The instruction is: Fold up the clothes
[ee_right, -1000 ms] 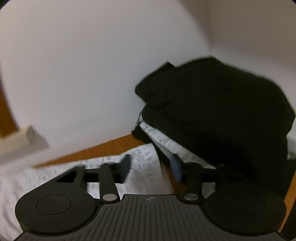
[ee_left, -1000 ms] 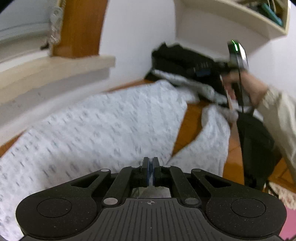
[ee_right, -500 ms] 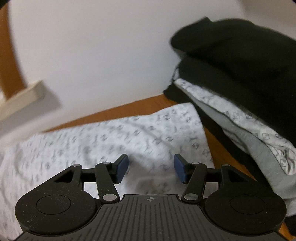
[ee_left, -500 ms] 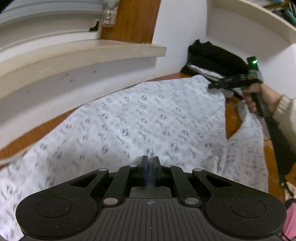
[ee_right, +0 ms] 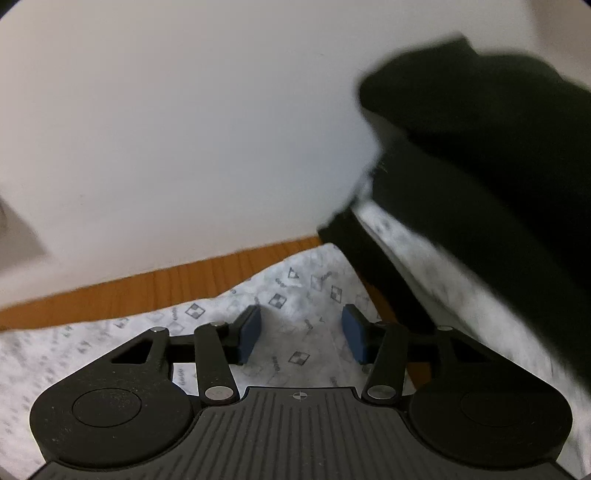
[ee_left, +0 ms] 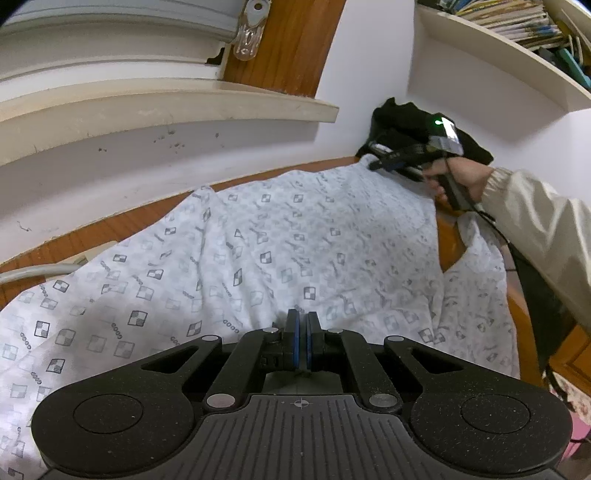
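While spread flat, patterned garment (ee_right: 295, 332) beneath closing right gripper (ee_right: 301, 334).

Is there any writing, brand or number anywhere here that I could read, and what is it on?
None can be read.
White patterned garment: printed checker squares, triangles and small chain-like marks, no legible words.
Stacked books on the shelf: spines too small and blurred.
Right tongs: only a green light, no label visible.
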`<state>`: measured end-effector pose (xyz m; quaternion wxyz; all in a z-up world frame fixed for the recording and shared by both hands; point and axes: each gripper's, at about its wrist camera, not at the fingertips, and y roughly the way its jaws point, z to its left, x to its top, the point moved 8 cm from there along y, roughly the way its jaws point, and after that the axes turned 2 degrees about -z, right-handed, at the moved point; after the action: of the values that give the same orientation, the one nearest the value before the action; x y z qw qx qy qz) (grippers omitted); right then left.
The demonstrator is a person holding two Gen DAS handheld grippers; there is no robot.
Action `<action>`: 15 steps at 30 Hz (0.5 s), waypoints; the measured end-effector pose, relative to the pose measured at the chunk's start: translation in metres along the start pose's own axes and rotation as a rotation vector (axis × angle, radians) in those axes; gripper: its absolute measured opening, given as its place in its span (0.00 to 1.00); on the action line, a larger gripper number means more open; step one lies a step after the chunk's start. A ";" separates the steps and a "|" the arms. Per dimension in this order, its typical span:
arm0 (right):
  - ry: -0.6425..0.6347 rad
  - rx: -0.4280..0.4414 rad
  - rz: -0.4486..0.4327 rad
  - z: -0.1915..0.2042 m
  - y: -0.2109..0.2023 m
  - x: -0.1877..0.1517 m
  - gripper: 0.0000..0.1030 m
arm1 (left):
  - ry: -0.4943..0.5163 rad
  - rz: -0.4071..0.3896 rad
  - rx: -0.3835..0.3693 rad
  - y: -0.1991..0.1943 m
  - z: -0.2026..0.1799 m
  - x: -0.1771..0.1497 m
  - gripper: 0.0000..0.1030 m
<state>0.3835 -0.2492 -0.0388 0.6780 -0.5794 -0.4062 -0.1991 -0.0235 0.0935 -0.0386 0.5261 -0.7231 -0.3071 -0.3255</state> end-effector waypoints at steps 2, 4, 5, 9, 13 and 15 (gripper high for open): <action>-0.012 -0.015 -0.010 -0.001 0.000 0.002 0.48 | 0.006 -0.001 0.004 -0.001 -0.001 0.000 0.04; -0.012 -0.048 -0.043 -0.004 -0.014 0.003 0.50 | 0.008 -0.003 0.008 -0.001 -0.001 -0.001 0.04; 0.008 -0.045 -0.056 -0.006 -0.025 0.003 0.51 | 0.009 -0.003 0.010 -0.001 -0.001 -0.001 0.04; 0.025 0.082 -0.032 0.004 -0.059 -0.018 0.51 | 0.013 -0.005 0.015 -0.001 -0.002 -0.002 0.04; -0.035 0.133 -0.012 0.011 -0.068 -0.046 0.51 | 0.020 -0.007 0.018 -0.001 -0.004 -0.003 0.06; -0.031 0.106 -0.020 0.007 -0.071 -0.049 0.51 | 0.034 -0.009 0.022 0.000 -0.008 -0.003 0.10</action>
<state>0.2999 -0.2703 -0.0324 0.6994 -0.5415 -0.4325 -0.1752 -0.0268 0.0850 -0.0393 0.5380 -0.7101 -0.3049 -0.3368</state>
